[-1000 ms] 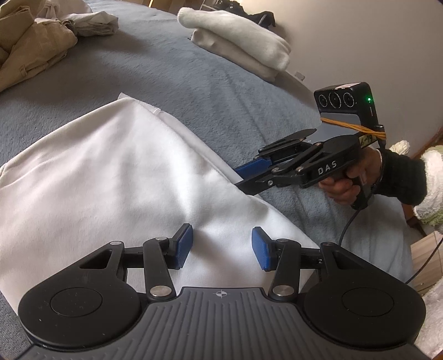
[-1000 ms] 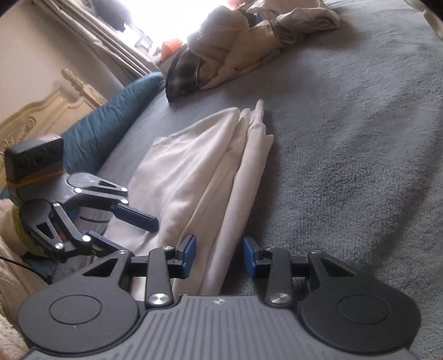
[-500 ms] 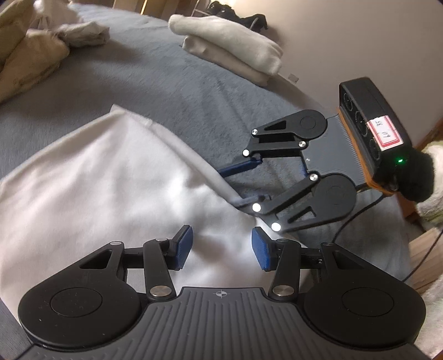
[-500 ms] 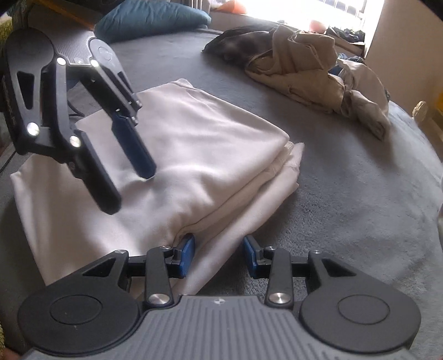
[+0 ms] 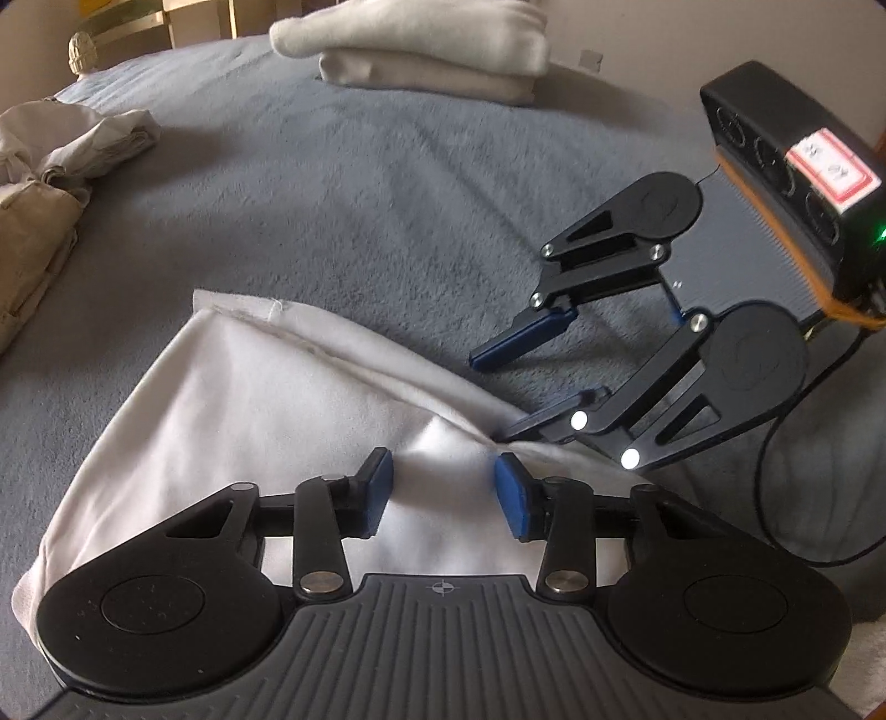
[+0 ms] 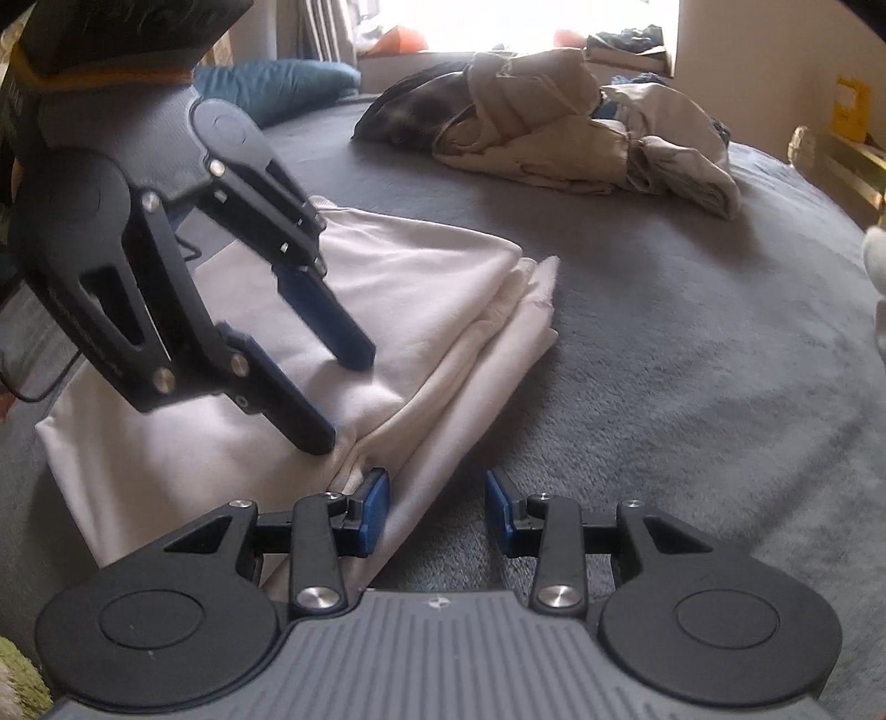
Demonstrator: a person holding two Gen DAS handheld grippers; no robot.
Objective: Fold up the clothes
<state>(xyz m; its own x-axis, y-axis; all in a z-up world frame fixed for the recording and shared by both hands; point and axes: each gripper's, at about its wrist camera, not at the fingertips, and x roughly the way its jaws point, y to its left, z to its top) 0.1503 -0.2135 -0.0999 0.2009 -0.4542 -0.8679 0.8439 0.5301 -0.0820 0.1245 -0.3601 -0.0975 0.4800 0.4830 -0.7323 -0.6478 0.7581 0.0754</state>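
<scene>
White folded garment (image 5: 238,421) lay on the grey blanket (image 5: 332,221) of the bed, its layered edges stacked along one side. Left claw (image 5: 443,490) stood over it, jaws closing with cloth bunched between the blue pads (image 5: 512,495) but not yet pinched. Right claw (image 6: 434,507) was spread astride the garment's folded edge, one pad touching the cloth. At 12 o'clock in the left view sat a stack of folded clothes (image 5: 421,50); at 9 o'clock, a heap of beige clothes (image 5: 39,183).

Home bedroom, grey bed (image 5: 343,183), teal pillow (image 6: 277,83)
</scene>
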